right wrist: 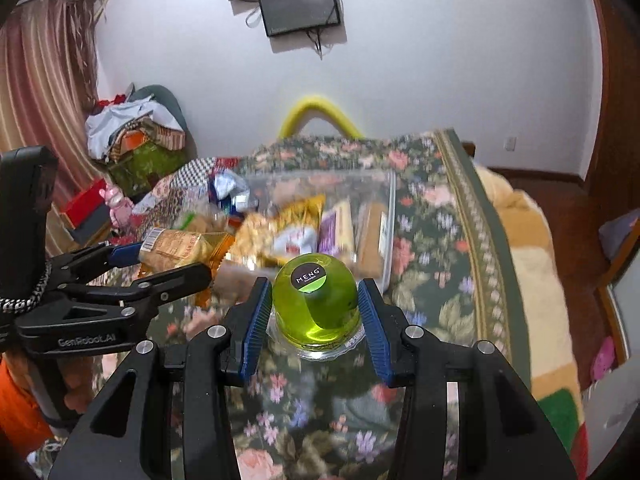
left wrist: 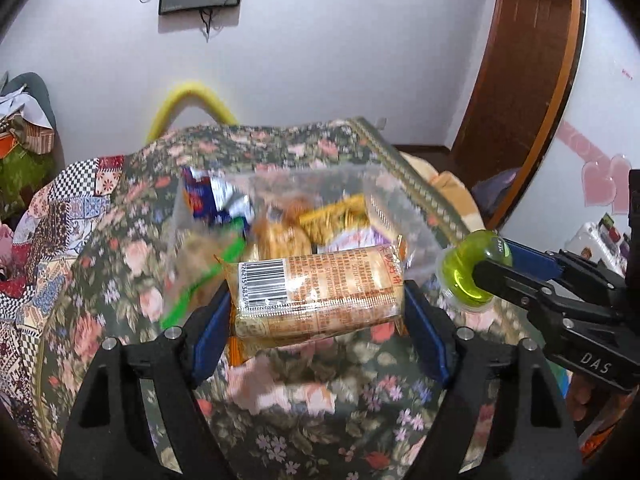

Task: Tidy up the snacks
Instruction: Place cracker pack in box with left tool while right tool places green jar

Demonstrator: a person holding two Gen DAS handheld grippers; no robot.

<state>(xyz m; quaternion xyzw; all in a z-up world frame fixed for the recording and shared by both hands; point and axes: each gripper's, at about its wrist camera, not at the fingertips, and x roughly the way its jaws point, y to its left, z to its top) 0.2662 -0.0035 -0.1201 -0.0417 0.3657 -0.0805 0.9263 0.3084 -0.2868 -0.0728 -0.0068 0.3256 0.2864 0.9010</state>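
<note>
The left gripper (left wrist: 318, 300) was closed on a cracker packet (left wrist: 316, 294), its blue pads pressed against the packet's two ends. The packet lay crosswise between the fingers, barcode toward the camera, held above the floral bedspread (left wrist: 312, 412). The right gripper (right wrist: 316, 306) was clamped on a green jelly cup (right wrist: 316, 300), one pad at each side of the cup, also clear of the bedspread.

A clear plastic container (left wrist: 384, 200) stood on the bedspread toward its far edge. It held several snack packets, among them a yellow packet (left wrist: 336, 216) and a blue-and-white packet (left wrist: 208, 196); motion blur hid their details.

The left wrist view showed the packet's barcode and printed wrapper, and the right gripper entering from the right with the cup seen side-on, just beside the container's right wall. A brown wooden door (left wrist: 516, 60) appeared only there in full height.

The right wrist view showed the cup's round black label reading MENG, and the left gripper from the side, with the packet's orange crimped end protruding past its fingers. It also showed a striped curtain (right wrist: 44, 100) and a pile of clothes and boxes (right wrist: 132, 136) beyond the bedspread's left edge. Both views showed a wall-mounted screen (right wrist: 300, 8).
</note>
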